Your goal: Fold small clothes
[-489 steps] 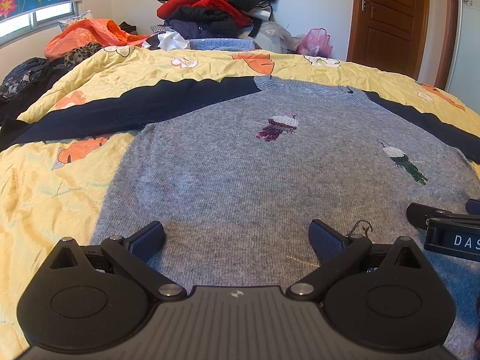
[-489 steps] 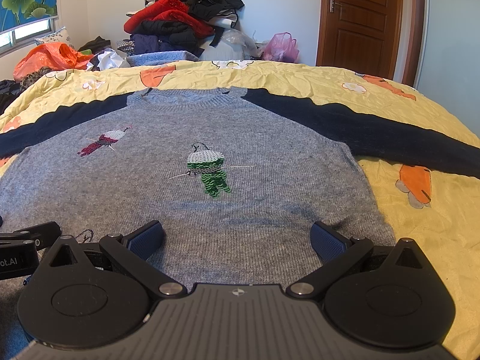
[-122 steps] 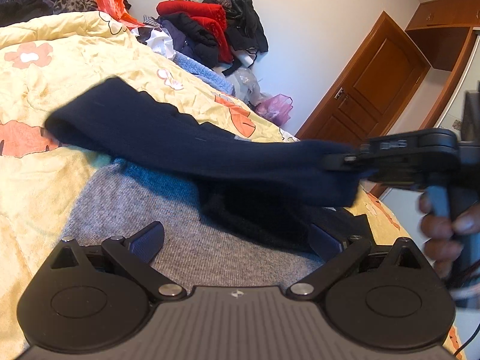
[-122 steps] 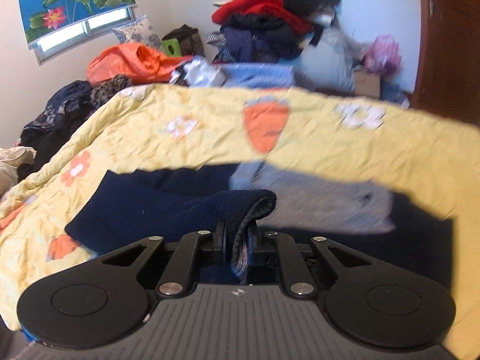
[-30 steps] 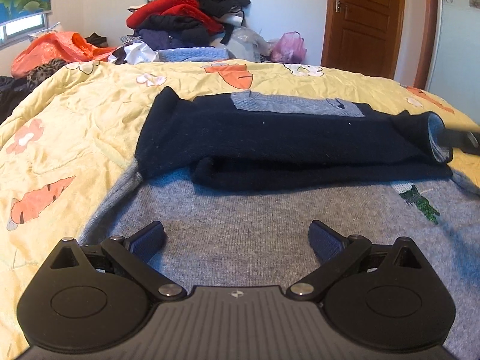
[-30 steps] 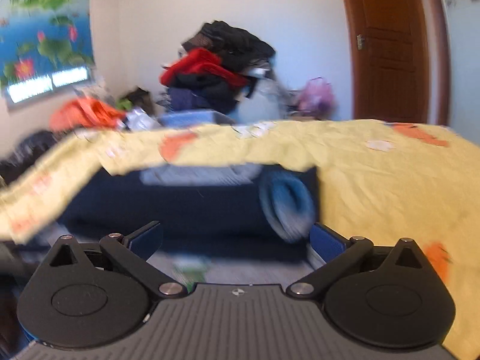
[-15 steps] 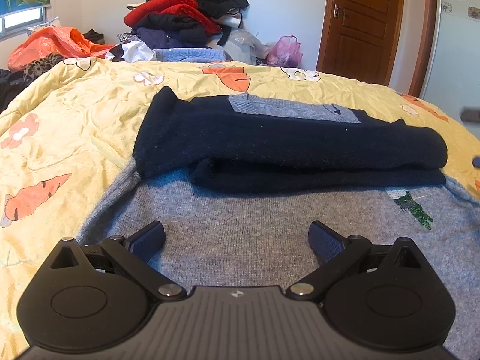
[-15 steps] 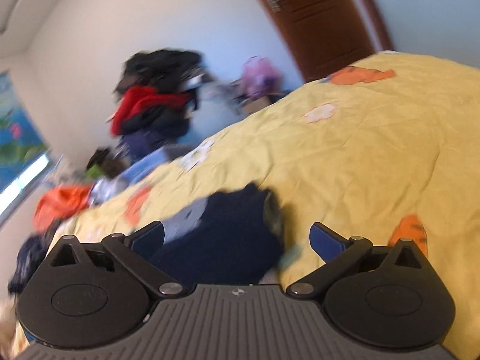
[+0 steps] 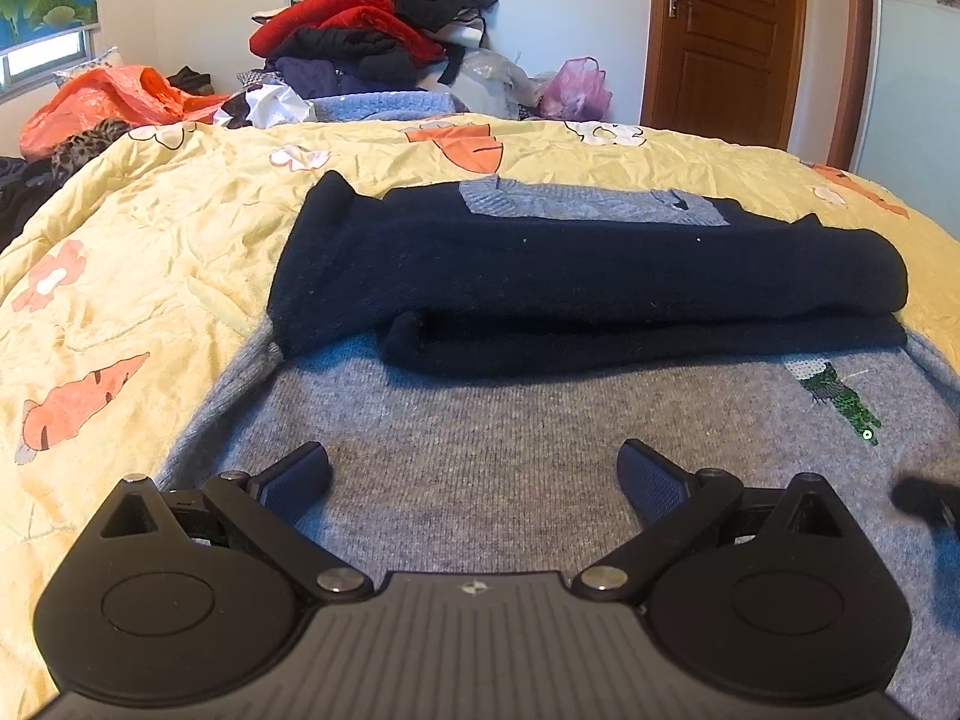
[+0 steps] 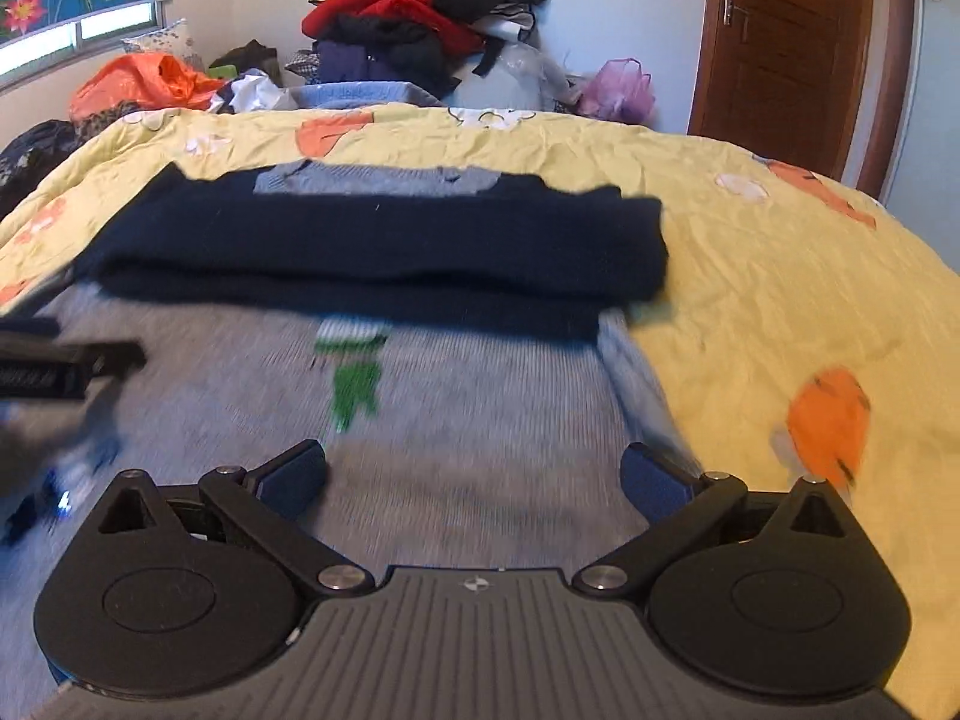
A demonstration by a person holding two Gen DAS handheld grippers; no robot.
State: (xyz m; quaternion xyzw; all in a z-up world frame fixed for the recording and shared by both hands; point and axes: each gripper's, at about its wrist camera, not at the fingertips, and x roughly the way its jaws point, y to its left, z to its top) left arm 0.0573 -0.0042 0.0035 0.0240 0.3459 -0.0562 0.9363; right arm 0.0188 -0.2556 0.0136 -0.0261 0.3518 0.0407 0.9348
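The sweater (image 9: 540, 456) in front of you is a soft knit: light, limp and thick enough to bulk up where it is doubled. It will sag and stretch if you lift it by one spot, so take it at two points along the bottom edge, one near each lower corner, and pinch through both layers of the grey body so the back comes up with the front. It is not slippery or fragile, but the sequin bird (image 9: 840, 399) could snag on a finger, so keep clear of it.

The sweater lies flat on the yellow bedspread (image 9: 150, 252), collar away from you. Both dark sleeves (image 9: 588, 276) are folded across the chest and stacked in a band; they are loose and may slide off if you raise the hem too quickly.

Your left gripper (image 9: 474, 480) hovers low over the left part of the hem with its fingers spread wide and nothing between them; grey knit fills the gap under them. Your right gripper (image 10: 474, 477) is also spread wide and empty, over the right part of the hem. Its right finger (image 10: 657, 483) sits just at the sweater's side edge, where grey meets bedspread. That view is blurred, so you cannot tell whether either tip touches the cloth.
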